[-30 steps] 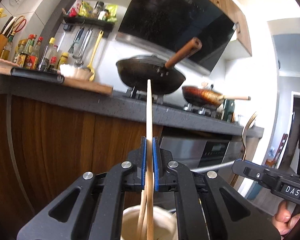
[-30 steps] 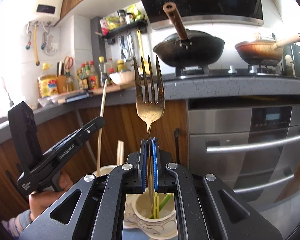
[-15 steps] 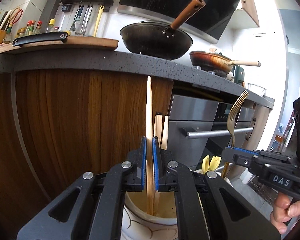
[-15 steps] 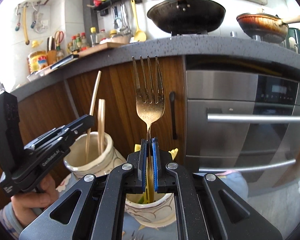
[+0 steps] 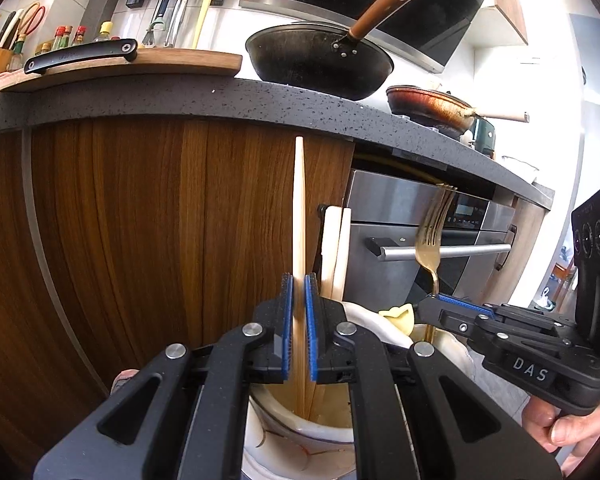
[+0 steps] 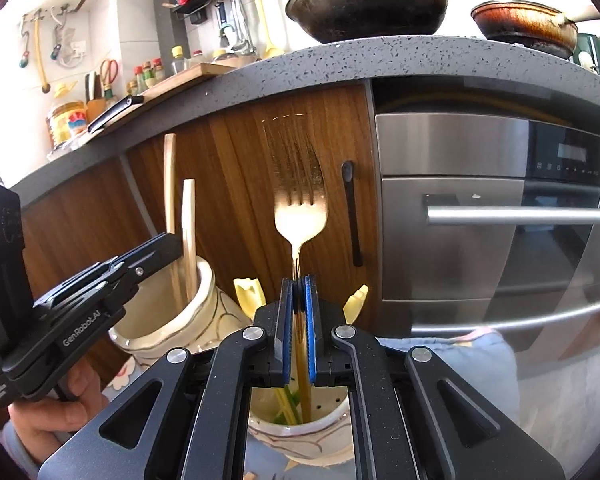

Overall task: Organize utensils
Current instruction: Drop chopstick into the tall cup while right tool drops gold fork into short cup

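Left claw [image 5: 299,320]: we clench one chopstick [image 5: 299,208], upright, its lower end inside the cream jar [image 5: 300,432] at 6 o'clock. Right claw [image 6: 299,320]: clenched on the gold fork [image 6: 300,216], handle inside the second jar [image 6: 300,432]. Risk: a tilted release could lever either jar over.
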`<state>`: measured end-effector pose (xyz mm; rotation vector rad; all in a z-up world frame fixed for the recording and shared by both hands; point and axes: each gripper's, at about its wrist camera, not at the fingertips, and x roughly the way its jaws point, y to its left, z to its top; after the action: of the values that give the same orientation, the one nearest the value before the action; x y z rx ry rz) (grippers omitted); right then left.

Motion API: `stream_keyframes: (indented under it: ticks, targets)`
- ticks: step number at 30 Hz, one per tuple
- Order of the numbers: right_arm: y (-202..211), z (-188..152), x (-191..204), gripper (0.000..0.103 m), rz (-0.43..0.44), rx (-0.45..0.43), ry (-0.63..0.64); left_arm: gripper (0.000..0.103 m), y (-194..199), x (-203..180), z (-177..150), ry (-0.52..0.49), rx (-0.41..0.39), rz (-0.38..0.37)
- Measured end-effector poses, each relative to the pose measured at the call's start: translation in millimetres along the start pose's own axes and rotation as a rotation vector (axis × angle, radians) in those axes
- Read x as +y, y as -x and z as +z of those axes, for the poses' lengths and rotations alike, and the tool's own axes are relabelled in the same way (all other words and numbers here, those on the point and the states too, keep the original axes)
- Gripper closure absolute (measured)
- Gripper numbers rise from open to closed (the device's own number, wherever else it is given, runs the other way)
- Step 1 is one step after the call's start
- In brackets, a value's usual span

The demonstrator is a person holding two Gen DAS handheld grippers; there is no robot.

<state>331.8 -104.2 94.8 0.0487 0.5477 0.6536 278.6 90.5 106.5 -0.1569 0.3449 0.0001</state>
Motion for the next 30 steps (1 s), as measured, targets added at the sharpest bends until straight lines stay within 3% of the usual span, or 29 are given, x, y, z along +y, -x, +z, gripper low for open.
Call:
stream_keyframes:
  ticks: [2,6,13,18,25,27,30]
  targets:
    - [-2.3,-1.4,0.0,0.096,-0.002,0.006,0.001,0.092,-0.8,0.3,1.8,0.002,0.002,-0.002]
    - [-3.4,-2.3,1.6,0.096,-0.009,0.009,0.012,0.077,2.8,2.8,1.9,0.008,-0.004,-0.001]
    - [7.9,-0.7,5.1,0.093,-0.005,-0.011,0.031,0.069,13.2,5.1,4.5,0.001,-0.032,0.002]
    - [25.6,1.2,3.2,0.084,-0.001,-0.051,0.028,0.047,26.0,7.1,5.6,-0.008,-0.065,0.022]
    - [49.5,-4.6,-1.2,0.074,-0.023,-0.096,0.031,0.045,45.3,6.2,2.6,-0.065,-0.077,0.04]
    - [53.6,-7.0,-6.2,0.069,-0.026,-0.1,0.022,0.037,52.0,7.1,2.1,-0.081,-0.087,0.049]
    - [58.5,-11.9,-13.5,0.069,-0.044,-0.096,0.01,0.033,60.9,10.3,1.9,-0.092,-0.096,0.058]
